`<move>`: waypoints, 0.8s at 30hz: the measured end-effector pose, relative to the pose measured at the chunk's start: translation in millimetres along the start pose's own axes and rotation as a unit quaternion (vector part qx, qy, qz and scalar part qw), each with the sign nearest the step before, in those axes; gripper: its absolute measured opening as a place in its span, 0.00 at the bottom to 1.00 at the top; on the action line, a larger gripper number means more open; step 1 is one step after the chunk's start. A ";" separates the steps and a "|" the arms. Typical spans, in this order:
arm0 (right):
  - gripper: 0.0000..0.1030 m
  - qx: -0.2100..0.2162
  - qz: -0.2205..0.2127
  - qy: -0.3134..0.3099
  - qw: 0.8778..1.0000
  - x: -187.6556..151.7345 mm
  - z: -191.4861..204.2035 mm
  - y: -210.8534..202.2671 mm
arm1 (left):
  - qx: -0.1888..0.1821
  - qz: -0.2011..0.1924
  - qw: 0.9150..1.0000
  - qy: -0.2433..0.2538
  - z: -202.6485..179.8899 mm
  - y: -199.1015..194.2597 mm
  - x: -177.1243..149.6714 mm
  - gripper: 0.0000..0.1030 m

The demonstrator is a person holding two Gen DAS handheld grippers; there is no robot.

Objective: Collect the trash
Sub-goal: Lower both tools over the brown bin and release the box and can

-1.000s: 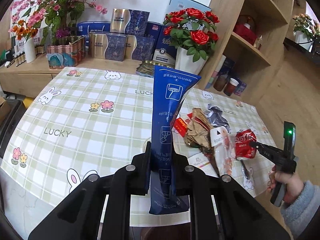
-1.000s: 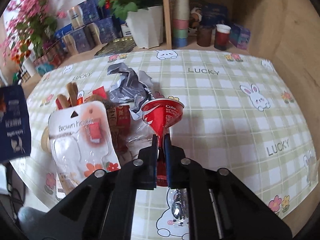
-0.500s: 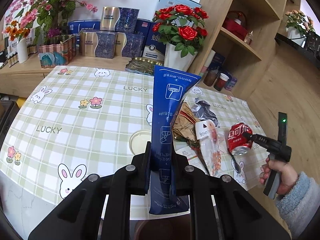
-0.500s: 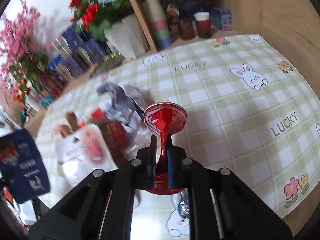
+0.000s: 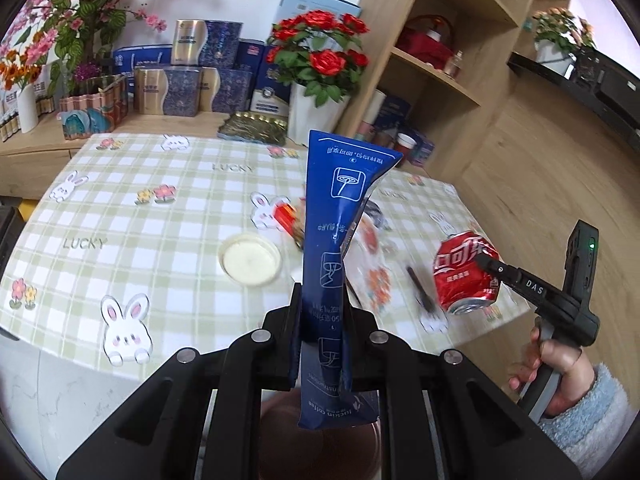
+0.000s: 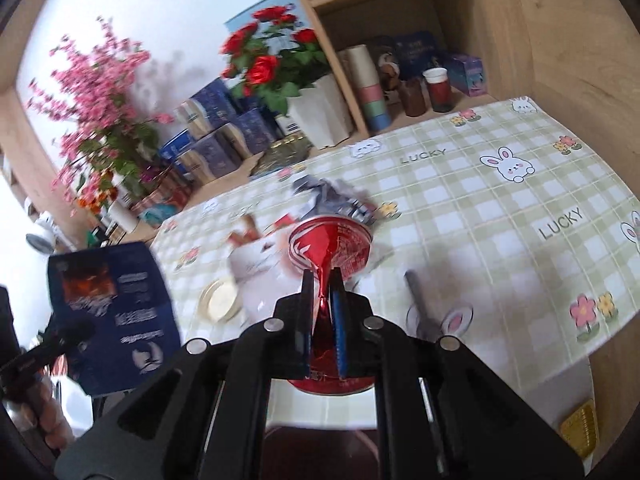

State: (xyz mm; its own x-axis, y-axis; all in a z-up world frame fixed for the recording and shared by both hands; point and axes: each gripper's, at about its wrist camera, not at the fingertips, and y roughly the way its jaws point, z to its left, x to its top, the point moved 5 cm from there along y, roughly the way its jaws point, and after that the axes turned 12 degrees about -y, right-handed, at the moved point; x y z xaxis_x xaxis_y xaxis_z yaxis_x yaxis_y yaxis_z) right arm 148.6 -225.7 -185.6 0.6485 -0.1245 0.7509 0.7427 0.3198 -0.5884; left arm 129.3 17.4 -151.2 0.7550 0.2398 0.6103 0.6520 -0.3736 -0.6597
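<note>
Left wrist view: the tablecloth (image 5: 120, 208) runs bare from its left edge to 1 white lid (image 5: 249, 259), with 2 "LUCKY" prints readable there. At centre the left gripper (image 5: 322, 316) pinches 1 blue coffee pouch (image 5: 340, 248) upright above the near table edge; "luckin coffee" reads upside down at its lower end. Blurred wrappers (image 5: 372, 268) lie just right of it. Farther right, past the table's edge, the right gripper (image 5: 486, 260) clamps 1 crushed red Coca-Cola can (image 5: 464, 272), held clear of the cloth. Right wrist view: the can (image 6: 328, 248) is squeezed flat between closed fingers (image 6: 307, 308) above the near edge.
</note>
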 end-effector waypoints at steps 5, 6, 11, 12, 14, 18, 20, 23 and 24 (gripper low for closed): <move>0.12 0.010 -0.009 -0.017 1.000 -30.9 25.5 -36.1 | -0.003 0.019 1.000 0.017 -8.7 -11.1 -42.6 0.15; 0.12 0.011 -0.010 -0.019 1.000 -36.8 29.2 -42.2 | -0.004 0.023 1.000 0.018 -8.9 -12.5 -49.9 0.15; 0.12 0.012 -0.018 -0.033 0.999 -64.8 40.5 -67.4 | -0.003 0.059 0.998 0.025 -6.2 -12.2 -100.2 0.15; 0.12 0.012 -0.018 -0.035 0.999 -69.1 42.2 -69.3 | -0.002 0.065 0.998 0.026 -6.0 -10.5 -107.5 0.15; 0.12 0.013 -0.019 -0.042 0.999 -82.6 46.4 -74.6 | -0.001 0.078 0.996 0.032 -4.5 -6.0 -129.9 0.15; 0.11 0.018 -0.010 -0.045 0.999 -103.2 49.2 -74.3 | 0.004 0.109 0.994 0.030 2.4 11.2 -164.7 0.15; 0.11 0.021 -0.003 -0.042 0.999 -112.2 47.9 -72.5 | 0.007 0.127 0.992 0.027 6.4 22.6 -178.6 0.15; 0.11 0.020 0.006 -0.037 0.999 -122.1 42.6 -68.5 | 0.022 0.157 0.987 0.034 10.3 45.0 -195.2 0.15; 0.11 0.019 0.008 -0.035 0.999 -123.8 40.7 -67.2 | 0.029 0.169 0.984 0.043 10.7 55.1 -201.5 0.15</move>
State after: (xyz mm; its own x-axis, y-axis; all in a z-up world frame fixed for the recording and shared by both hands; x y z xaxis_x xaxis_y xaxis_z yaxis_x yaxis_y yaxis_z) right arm 11.7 -193.6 -226.8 0.6452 -0.0531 0.7622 0.7251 0.3568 -0.5889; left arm 13.9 -41.9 -315.3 0.9222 0.0333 0.3852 0.3697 -0.3670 -0.8536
